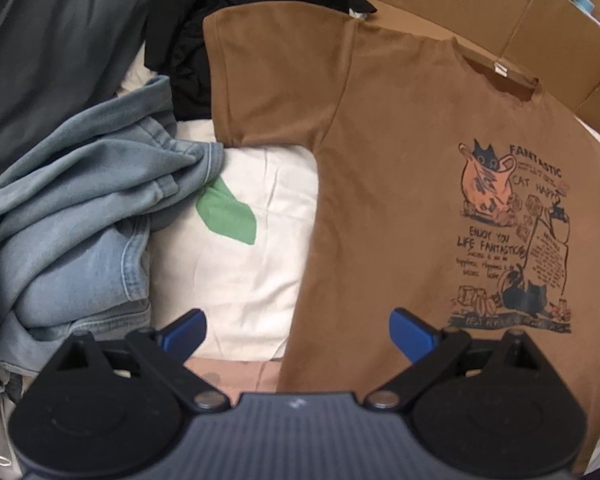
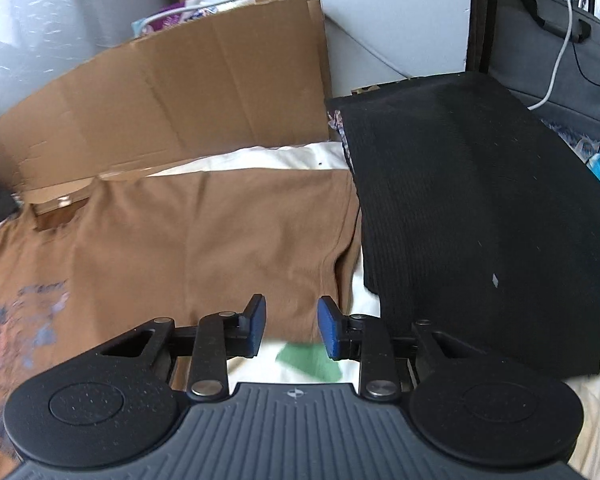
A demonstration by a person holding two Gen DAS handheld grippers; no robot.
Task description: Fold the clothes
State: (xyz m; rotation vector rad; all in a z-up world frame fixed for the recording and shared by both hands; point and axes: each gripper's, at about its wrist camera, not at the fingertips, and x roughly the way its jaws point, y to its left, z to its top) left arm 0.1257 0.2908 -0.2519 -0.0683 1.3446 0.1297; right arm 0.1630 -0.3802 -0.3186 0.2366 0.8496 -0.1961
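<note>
Across a white sheet (image 1: 256, 280) with a green leaf print (image 1: 226, 220) the brown T-shirt (image 1: 380, 200) lies spread flat, printed side up, its collar toward a cardboard panel (image 2: 160, 112). Left of it sits a heap of blue denim clothes (image 1: 72, 216) and a black garment (image 1: 188, 60). At the shirt's other side, touching its sleeve, lies a black ribbed textile (image 2: 480, 208). Over the shirt's lower left edge the left claw (image 1: 298, 334) hangs with its blue pads far apart, gripping nothing. Over the right sleeve's hem the right claw (image 2: 292, 328) hangs with a narrow gap, nothing between its pads.
</note>
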